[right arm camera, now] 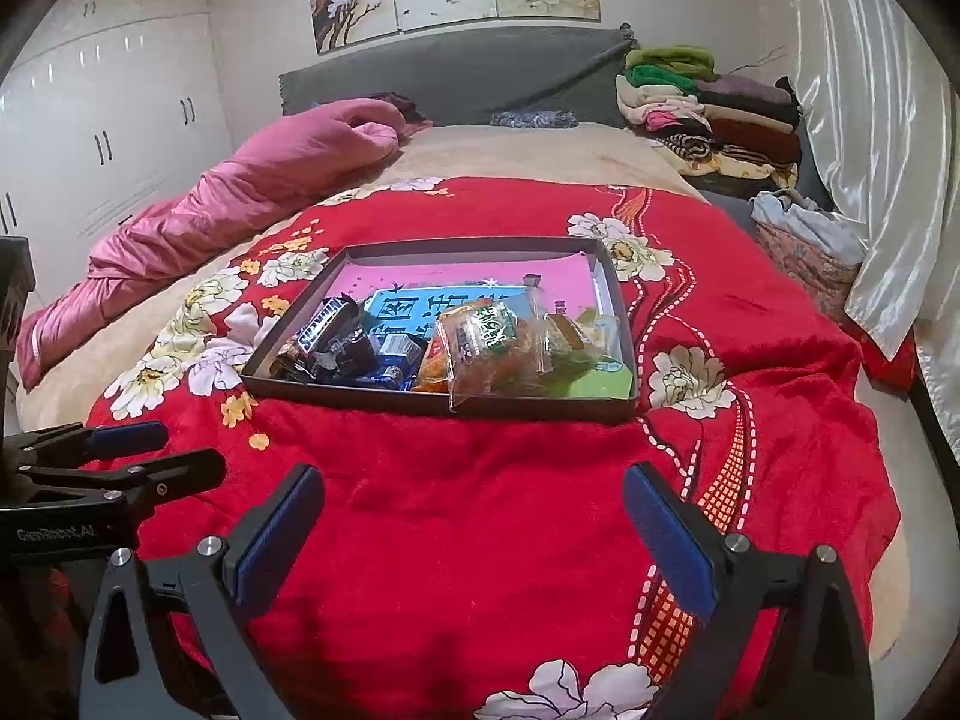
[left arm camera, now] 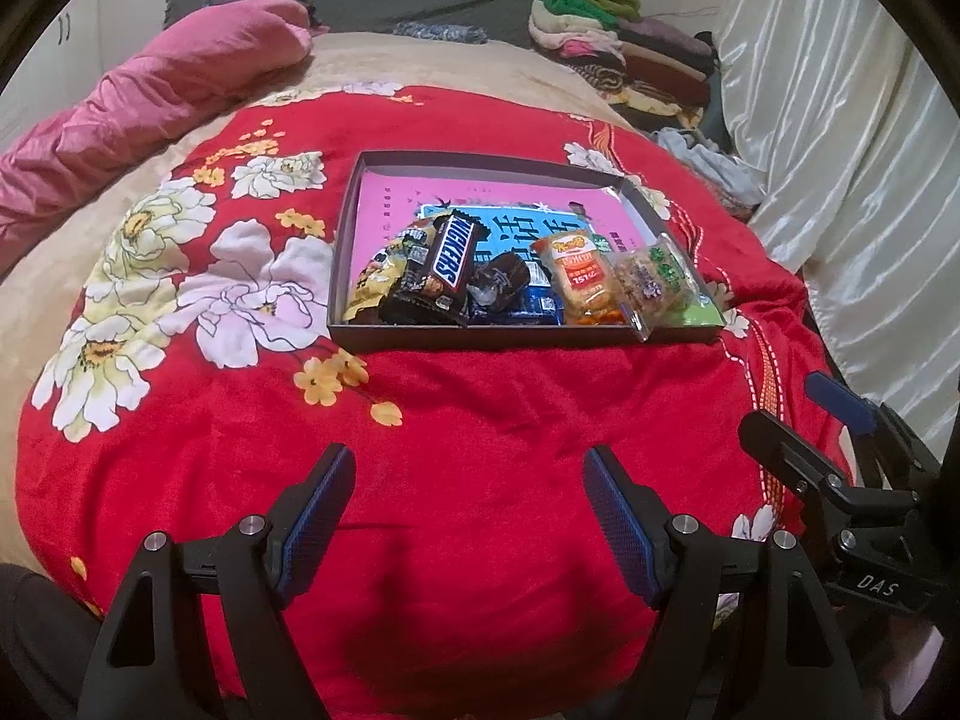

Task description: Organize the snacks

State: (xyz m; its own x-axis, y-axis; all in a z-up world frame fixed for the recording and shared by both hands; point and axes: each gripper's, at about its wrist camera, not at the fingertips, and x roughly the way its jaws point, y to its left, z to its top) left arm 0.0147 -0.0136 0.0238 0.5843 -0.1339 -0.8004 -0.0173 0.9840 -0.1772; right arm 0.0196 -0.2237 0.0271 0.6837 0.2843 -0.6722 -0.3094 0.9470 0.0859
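A shallow dark box (left arm camera: 480,339) (right arm camera: 420,405) with a pink lining lies on the red flowered blanket (left arm camera: 480,420). Along its near edge lie a Snickers bar (left arm camera: 453,252) (right arm camera: 321,324), dark and blue wrapped sweets (left arm camera: 498,288), an orange packet (left arm camera: 585,276) and a clear bag with a green label (left arm camera: 657,282) (right arm camera: 486,348). My left gripper (left arm camera: 468,516) is open and empty, low over the blanket in front of the box. My right gripper (right arm camera: 474,546) is open and empty beside it, also short of the box.
A pink quilt (right arm camera: 240,198) lies rolled along the left of the bed. Folded clothes (right arm camera: 714,114) are stacked at the far right by the grey headboard. A white curtain (right arm camera: 870,150) hangs on the right, white wardrobes (right arm camera: 90,120) stand on the left.
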